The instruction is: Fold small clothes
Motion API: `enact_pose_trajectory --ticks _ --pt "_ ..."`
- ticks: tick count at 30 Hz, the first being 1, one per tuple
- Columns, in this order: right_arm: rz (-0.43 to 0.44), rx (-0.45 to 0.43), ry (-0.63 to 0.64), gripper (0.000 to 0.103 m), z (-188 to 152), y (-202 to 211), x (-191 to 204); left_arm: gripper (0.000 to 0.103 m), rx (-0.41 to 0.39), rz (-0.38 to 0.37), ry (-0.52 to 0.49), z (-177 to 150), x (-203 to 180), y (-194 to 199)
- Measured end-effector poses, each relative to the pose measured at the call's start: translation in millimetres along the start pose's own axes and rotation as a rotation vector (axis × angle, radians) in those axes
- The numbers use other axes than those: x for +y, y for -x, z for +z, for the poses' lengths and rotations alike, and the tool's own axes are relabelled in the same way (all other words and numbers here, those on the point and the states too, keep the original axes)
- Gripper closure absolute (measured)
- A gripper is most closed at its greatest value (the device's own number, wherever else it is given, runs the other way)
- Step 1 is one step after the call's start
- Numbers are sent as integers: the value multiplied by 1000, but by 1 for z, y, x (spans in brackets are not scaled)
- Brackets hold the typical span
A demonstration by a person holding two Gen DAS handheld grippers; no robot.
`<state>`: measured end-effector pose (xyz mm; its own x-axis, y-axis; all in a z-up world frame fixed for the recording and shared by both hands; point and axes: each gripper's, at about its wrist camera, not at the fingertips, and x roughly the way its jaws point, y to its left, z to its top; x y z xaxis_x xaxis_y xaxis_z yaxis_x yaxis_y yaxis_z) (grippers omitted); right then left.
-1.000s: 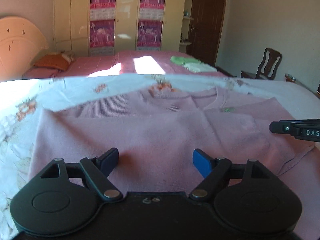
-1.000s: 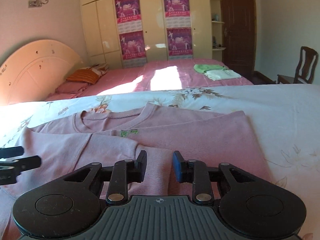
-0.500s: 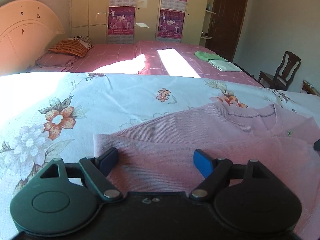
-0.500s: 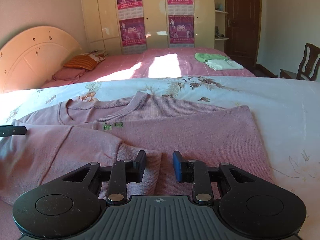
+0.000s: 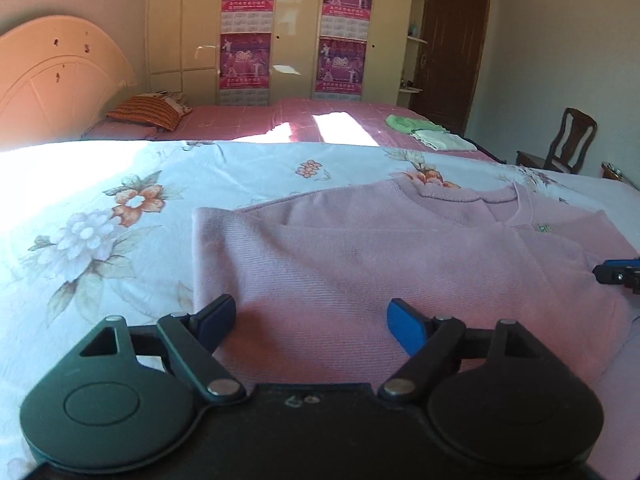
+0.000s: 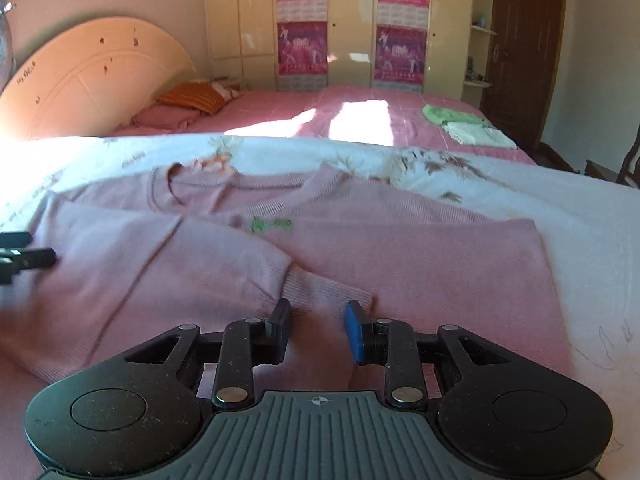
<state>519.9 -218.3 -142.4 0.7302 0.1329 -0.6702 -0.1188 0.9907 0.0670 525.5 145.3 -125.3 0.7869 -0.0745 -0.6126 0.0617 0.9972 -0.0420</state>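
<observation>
Here: left gripper [image 5: 310, 320] spread wide over the near part of the pink sweater [image 5: 400, 264], holding nothing. Right gripper [image 6: 318, 330] parted more narrowly, astride the ribbed cuff [image 6: 324, 288] of the folded-in sleeve; hard to say whether either finger touched the knit, nothing pinched between them. Seen from each wrist view, only the other gripper's tip, cut off at the frame edge.

Sweater spread flat on the white floral bedsheet [image 5: 120, 208], neckline [image 6: 200, 188] at the far side, hem hidden beneath both gripper bodies. Long axis thus running away from the cameras, collar pointing toward the pink bed [image 6: 320, 116] beyond. Small green logo [image 6: 272, 224] on the chest, too blurred to read. Left sleeve folded across the front, cuff lying near the middle.
</observation>
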Motion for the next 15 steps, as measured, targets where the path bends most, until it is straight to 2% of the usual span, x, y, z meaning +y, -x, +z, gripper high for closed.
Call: enact_pose_trajectory --ticks 1,2,4,7,9,12,14,15 --pt "-17 -5 -19 74 1 6 -3 22 -14 19 3 -2 1 11" --pt "-18 -39 -25 75 1 17 -4 21 -24 2 4 -5 2 21" --pt "25 -88 -25 75 -3 39 1 21 -37 -5 9 -16 1 36" --pt "104 -59 21 74 -16 45 20 20 -3 -6 -40 -31 -7 43" --pt "71 8 47 75 -28 33 28 20 46 18 -59 -40 -9 39" --pt "53 12 -31 75 -24 38 26 24 43 22 -21 -36 -4 48" --pt "47 -46 -4 75 -21 54 33 22 13 4 -37 -36 -5 58" --pt "52 -57 12 74 -21 58 36 20 27 1 -43 -38 -6 57"
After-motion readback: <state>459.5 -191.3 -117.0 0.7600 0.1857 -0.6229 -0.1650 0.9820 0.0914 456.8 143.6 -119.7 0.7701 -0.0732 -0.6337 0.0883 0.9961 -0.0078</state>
